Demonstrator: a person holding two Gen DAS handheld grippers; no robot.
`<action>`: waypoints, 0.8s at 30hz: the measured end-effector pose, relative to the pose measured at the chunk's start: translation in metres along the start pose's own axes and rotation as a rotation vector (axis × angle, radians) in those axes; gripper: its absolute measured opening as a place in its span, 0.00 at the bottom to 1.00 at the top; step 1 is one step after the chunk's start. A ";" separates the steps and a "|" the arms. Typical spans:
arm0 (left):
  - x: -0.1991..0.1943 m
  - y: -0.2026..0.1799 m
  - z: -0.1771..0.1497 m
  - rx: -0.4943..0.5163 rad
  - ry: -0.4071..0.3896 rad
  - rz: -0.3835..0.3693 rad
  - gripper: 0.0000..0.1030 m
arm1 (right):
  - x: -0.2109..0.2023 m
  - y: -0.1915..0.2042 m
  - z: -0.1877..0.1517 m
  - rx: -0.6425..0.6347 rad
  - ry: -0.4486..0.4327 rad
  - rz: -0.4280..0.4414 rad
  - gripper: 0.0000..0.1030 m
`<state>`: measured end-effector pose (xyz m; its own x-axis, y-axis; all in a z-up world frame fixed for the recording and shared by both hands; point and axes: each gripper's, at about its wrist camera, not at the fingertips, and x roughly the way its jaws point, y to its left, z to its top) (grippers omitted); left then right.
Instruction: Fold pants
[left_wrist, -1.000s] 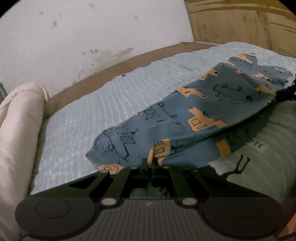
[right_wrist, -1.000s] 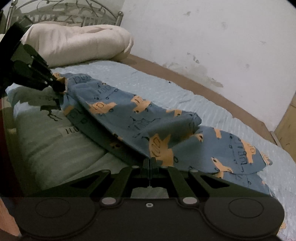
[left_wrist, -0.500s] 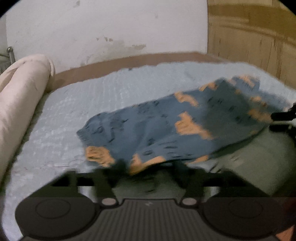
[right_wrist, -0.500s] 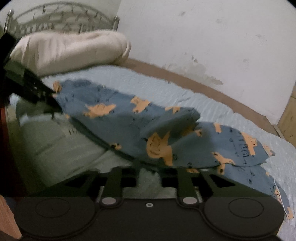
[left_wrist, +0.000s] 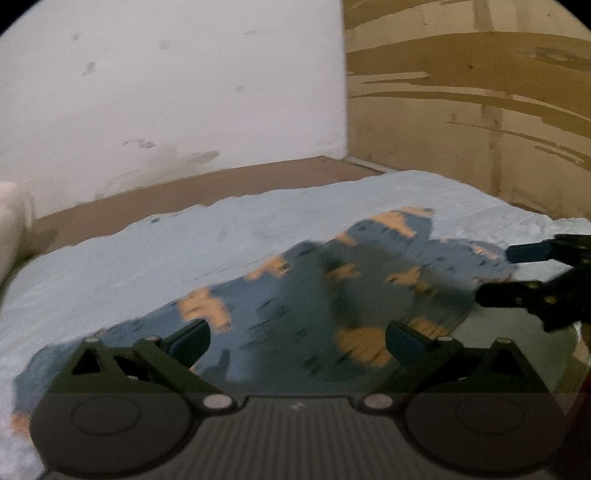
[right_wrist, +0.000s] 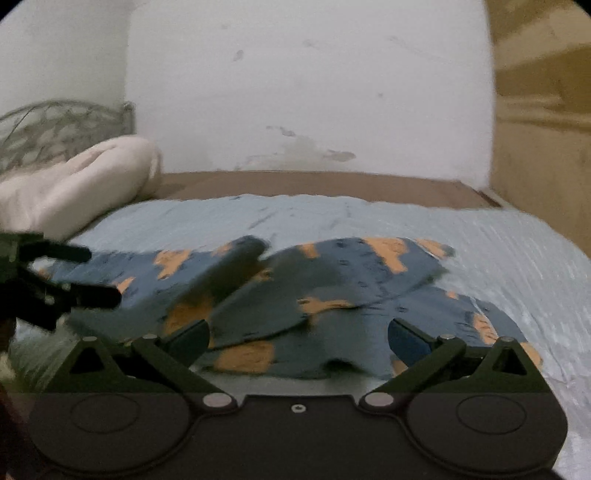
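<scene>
Pants (right_wrist: 295, 295), blue with orange printed figures, are found lying on the pale blue bedsheet (right_wrist: 498, 251), directly ahead of and just below both grippers. Ordered by size, the bed comes first: the sheet is spread over a mattress bordered by a brown frame (left_wrist: 184, 188) and a white wall, with a cream pillow (right_wrist: 74, 181) at the head end on the left. The garment's long axis is judged to run crosswise to both cameras, from the pillow side on the left to the foot side on the right; in the right wrist view one layer is seen lapped over another, with an uncovered lower layer extending to the right. The left gripper (left_wrist: 295, 338) is observed spread wide, with nothing between its pads, over the left portion of the cloth. The right gripper (right_wrist: 297, 338) is likewise wide apart and empty, over the right portion; it is also seen at the right edge of the left wrist view. Neither is in contact with the fabric as far as can be told; motion blur limits certainty. The uncovered right end is judged nearer the right gripper, the pillow-side end nearer the left gripper.
</scene>
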<state>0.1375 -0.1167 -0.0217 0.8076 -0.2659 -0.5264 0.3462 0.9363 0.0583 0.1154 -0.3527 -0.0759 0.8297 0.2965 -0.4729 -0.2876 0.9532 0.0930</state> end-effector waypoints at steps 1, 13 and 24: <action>0.007 -0.009 0.004 0.010 0.003 -0.009 1.00 | 0.005 -0.012 0.003 0.031 0.012 -0.004 0.99; 0.067 -0.079 0.006 0.237 0.155 -0.029 0.67 | 0.089 -0.132 0.059 0.276 0.076 -0.110 0.87; 0.077 -0.073 0.002 0.277 0.218 -0.048 0.05 | 0.154 -0.174 0.065 0.539 0.178 0.006 0.75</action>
<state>0.1754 -0.2064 -0.0651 0.6768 -0.2253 -0.7009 0.5220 0.8182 0.2410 0.3243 -0.4689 -0.1076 0.7221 0.3322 -0.6068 0.0312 0.8606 0.5083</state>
